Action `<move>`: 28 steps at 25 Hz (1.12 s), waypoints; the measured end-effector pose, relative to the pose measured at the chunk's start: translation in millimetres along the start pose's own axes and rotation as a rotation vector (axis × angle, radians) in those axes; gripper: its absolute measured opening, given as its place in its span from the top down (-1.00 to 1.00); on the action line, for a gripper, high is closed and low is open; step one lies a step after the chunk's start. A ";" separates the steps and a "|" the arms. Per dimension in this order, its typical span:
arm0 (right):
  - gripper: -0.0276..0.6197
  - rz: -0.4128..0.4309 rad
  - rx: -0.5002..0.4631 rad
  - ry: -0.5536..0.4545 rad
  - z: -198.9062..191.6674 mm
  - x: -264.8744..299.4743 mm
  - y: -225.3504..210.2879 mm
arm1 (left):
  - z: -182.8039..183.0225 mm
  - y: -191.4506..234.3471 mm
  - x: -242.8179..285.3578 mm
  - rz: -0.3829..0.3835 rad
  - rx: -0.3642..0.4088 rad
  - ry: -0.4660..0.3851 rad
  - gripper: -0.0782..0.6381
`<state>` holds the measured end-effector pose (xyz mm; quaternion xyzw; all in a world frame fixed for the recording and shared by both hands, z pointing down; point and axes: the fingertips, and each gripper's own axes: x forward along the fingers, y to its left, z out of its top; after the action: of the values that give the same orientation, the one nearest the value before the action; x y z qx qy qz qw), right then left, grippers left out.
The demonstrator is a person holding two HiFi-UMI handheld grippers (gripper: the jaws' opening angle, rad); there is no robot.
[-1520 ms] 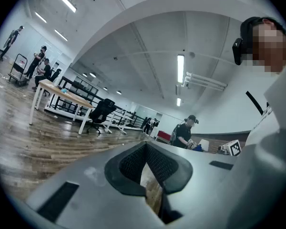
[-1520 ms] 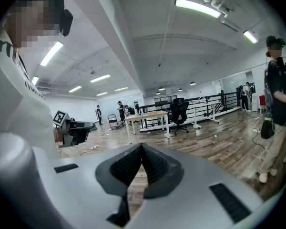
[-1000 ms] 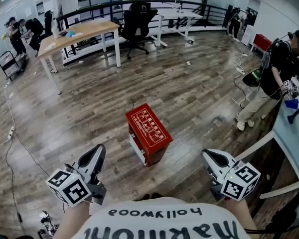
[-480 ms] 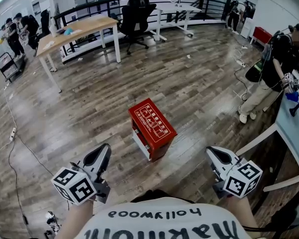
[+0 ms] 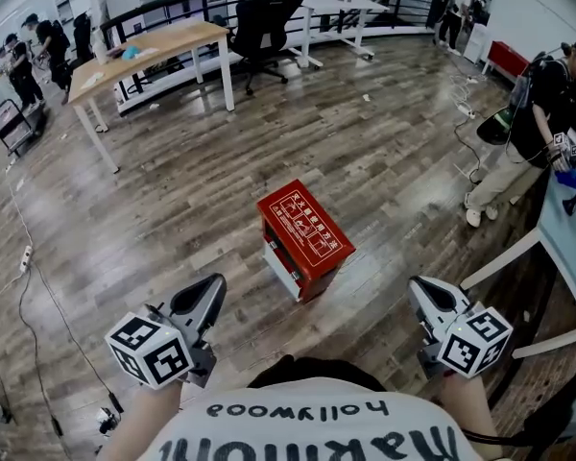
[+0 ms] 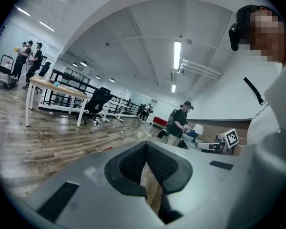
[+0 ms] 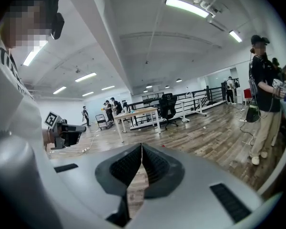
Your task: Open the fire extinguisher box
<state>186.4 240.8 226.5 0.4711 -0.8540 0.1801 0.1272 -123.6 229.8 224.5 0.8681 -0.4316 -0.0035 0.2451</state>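
Red fire extinguisher box [image 5: 305, 240] stands closed on the wood floor [image 5: 173, 209]. Left gripper [image 5: 209, 294] at its 8 o'clock, right gripper [image 5: 427, 294] at 4 o'clock. Both jaws pressed together, empty, clear of the box.

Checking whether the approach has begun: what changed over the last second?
Little. In the head view the red fire extinguisher box has drifted slightly up and right, as has the floor, so the camera shifted rather than the box. Nothing was gripped or released. The left gripper and right gripper remain shut, empty and short of the closed box.
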 end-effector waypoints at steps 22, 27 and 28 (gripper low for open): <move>0.88 0.048 -0.094 0.074 -12.9 85.6 37.6 | -14.7 61.0 8.3 0.015 0.152 0.094 0.76; 0.88 0.120 -0.124 0.143 -28.2 143.3 52.6 | -29.5 98.4 7.4 0.063 0.124 0.152 0.76; 0.88 0.133 -0.123 0.152 -28.9 154.2 54.3 | -29.9 105.6 7.9 0.072 0.113 0.155 0.76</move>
<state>60.9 162.8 302.1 0.3899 -0.8807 0.1704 0.2081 -191.1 183.0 297.7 0.8620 -0.4419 0.0970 0.2287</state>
